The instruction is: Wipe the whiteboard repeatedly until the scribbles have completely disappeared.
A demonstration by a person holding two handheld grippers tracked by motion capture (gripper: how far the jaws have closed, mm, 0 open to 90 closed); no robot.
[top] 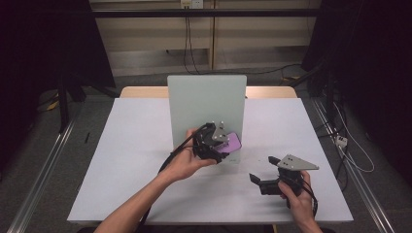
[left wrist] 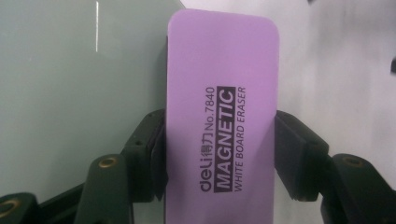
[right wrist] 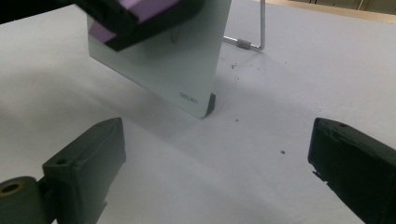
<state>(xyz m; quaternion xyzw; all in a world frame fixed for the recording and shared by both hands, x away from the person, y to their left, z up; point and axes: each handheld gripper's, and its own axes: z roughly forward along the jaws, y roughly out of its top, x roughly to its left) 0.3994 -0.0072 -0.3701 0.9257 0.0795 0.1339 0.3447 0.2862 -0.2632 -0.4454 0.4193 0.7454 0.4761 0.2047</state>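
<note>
My left gripper (top: 217, 144) is closed on the purple magnetic whiteboard eraser (left wrist: 219, 126), one jaw on each long side, so its flat face can meet the standing glass whiteboard (top: 206, 104). The eraser is at the lower right part of the whiteboard, against or just beside its surface; I cannot tell which. My right gripper (top: 265, 172) waits near the whiteboard's lower right corner, above the white table (top: 126, 160), jaws wide apart, holding nothing.

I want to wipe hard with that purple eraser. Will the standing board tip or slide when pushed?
Probably it slides rather than tips: the board leans on a thin wire stand behind, and the table looks smooth. The eraser seems rigid.
</note>
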